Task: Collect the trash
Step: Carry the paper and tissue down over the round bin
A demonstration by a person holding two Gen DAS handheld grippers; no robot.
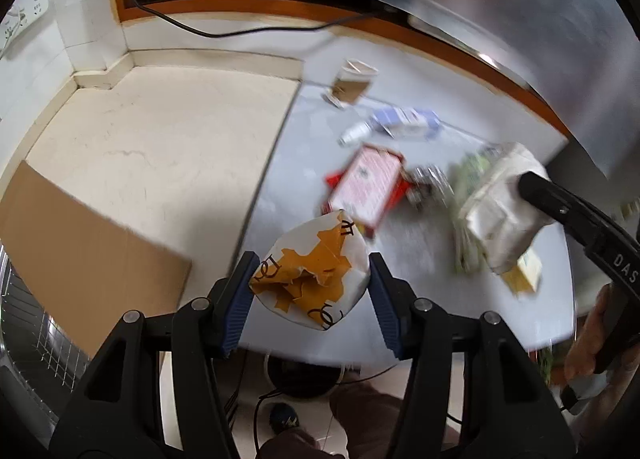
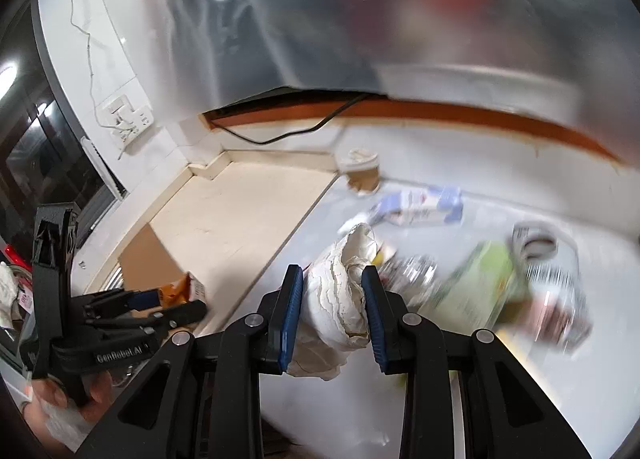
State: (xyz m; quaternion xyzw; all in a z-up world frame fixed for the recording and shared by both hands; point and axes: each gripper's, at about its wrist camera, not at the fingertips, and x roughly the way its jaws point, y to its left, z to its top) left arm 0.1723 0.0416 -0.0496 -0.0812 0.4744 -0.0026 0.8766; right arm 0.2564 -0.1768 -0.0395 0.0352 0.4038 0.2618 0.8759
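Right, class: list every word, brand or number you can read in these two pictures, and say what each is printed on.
"GenRebet.AI", as best it reads: body of the left hand-held gripper.
"DAS", cut off: arm of the right hand-held gripper.
Dark marks on the orange-and-white wrapper: not readable.
Red box, blue-and-white package: too blurred.

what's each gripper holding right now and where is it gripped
The left gripper holds a crumpled white-and-orange wrapper, pinched across its sides. The right gripper holds a crumpled white paper wad, squeezed around its middle.
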